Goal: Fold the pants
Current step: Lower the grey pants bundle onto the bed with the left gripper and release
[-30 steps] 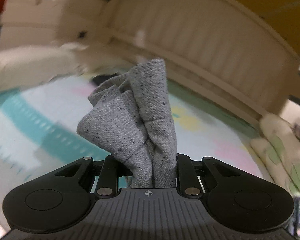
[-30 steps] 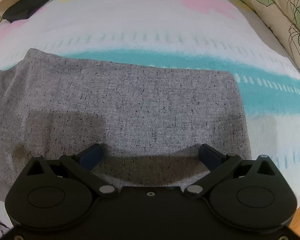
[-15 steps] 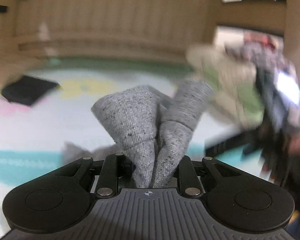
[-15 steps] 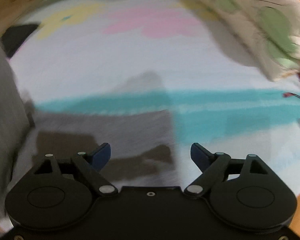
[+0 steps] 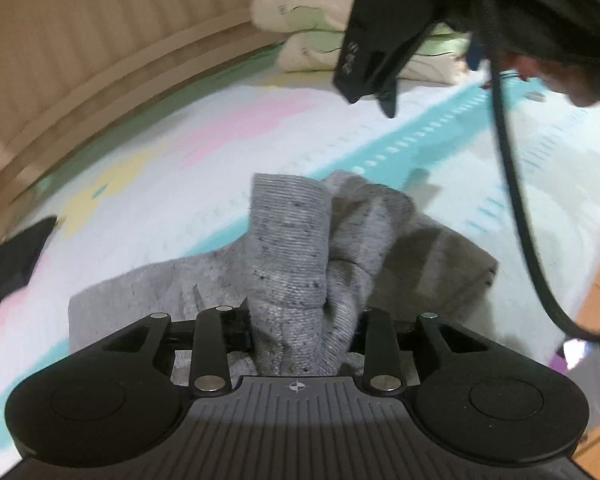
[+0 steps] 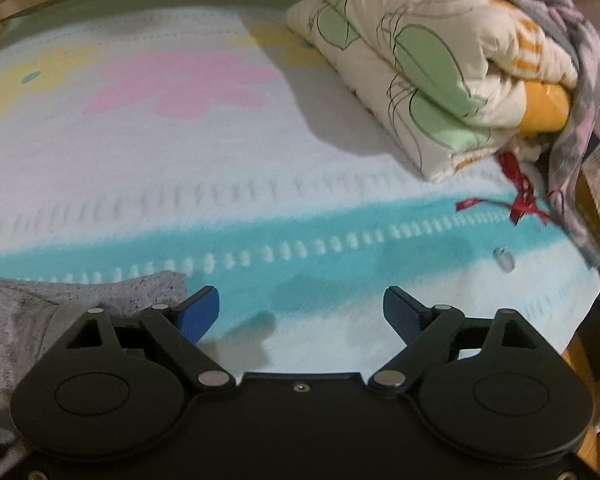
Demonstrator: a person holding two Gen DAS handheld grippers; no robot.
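Observation:
The grey speckled pants (image 5: 440, 264) lie folded on the bedspread (image 5: 260, 128). A ribbed bunch of them (image 5: 292, 240) stands up between the jaws of my left gripper (image 5: 302, 332). Those jaws are opening, with the cloth still pinched between the pads. In the right wrist view only a corner of the pants (image 6: 28, 312) shows at lower left. My right gripper (image 6: 300, 312) hangs over the teal stripe (image 6: 380, 256) just right of that corner. Its jaws are opening, with nothing between them. Its black body (image 5: 380, 48) shows at the top of the left wrist view.
A folded quilt (image 6: 440, 80) with grey patterned clothes (image 6: 580, 60) on it lies at the back right. A red ribbon (image 6: 520, 204) trails beside it. A black folded item (image 5: 16, 264) lies far left near the wooden bed wall (image 5: 80, 40). A black cable (image 5: 516, 200) hangs at the right.
My left gripper has swung across and rolled, coming down toward the bed with the bunch of pants. My right gripper has left the pants, moving right and up over the teal stripe.

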